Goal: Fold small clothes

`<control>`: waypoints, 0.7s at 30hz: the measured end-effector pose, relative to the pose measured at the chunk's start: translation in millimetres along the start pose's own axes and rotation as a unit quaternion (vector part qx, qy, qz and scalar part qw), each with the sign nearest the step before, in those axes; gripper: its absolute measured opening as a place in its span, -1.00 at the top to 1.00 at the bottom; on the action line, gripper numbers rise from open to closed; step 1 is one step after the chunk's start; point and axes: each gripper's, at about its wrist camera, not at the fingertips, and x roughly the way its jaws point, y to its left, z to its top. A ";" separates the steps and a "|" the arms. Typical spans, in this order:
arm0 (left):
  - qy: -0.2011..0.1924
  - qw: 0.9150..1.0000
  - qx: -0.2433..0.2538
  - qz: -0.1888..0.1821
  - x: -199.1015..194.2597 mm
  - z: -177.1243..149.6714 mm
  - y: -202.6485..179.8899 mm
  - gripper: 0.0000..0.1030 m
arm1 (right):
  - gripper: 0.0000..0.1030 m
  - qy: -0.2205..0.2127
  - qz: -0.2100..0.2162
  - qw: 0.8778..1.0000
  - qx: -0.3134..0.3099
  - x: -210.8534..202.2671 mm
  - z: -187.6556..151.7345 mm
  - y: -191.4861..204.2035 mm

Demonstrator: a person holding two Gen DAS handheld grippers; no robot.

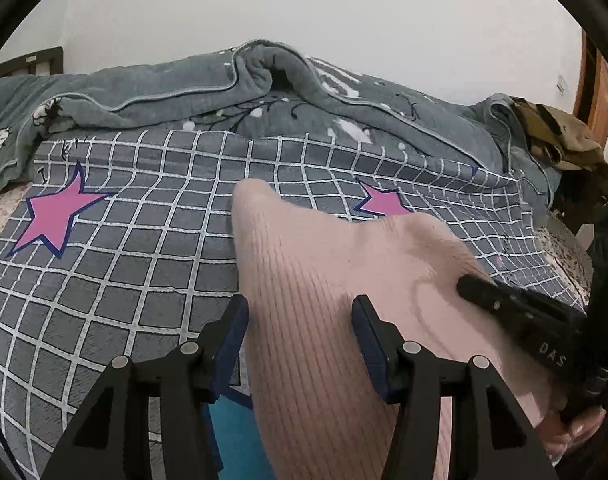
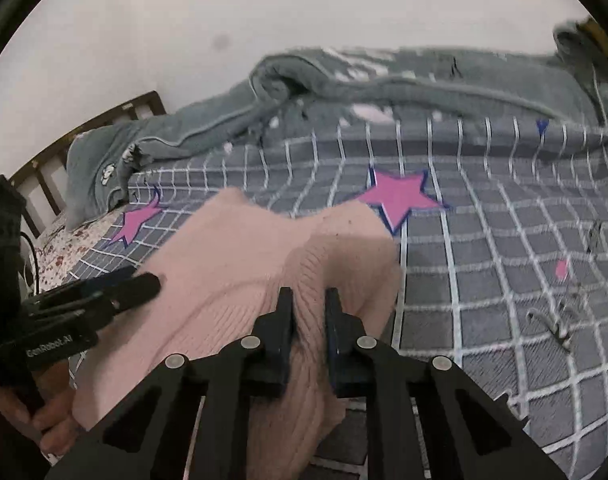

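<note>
A pink ribbed knit garment (image 1: 304,248) (image 2: 231,248) hangs between both grippers over the bed, its far edge sagging onto the grey checked sheet (image 1: 143,260). In the left wrist view my left gripper (image 1: 299,302) has a broad bunch of the knit filling the gap between its blue pads. My right gripper (image 2: 308,294) has its jaws close together, pinching a narrow fold of the same garment. Each gripper also shows in the other's view, the right gripper (image 1: 464,282) and the left gripper (image 2: 151,280), both at the garment's edges.
The checked sheet (image 2: 484,260) carries pink stars. A rumpled grey-green blanket (image 1: 183,92) lies along the far side by the white wall. Camouflage clothing (image 1: 556,132) sits at the far right. A wooden headboard (image 2: 103,120) stands at the left. A hand (image 2: 51,420) holds the left gripper.
</note>
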 end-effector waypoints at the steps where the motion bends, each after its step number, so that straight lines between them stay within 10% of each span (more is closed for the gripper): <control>1: -0.001 1.000 -0.001 -0.002 -2.6 -0.4 0.2 -0.01 | 0.72 -0.003 -0.006 1.000 -0.001 -1.0 -0.2 -0.6; 21: -0.008 0.998 -0.045 0.039 -151.1 -44.0 -19.6 -0.33 | 0.08 0.030 -0.088 0.995 0.042 -147.5 -37.8 25.5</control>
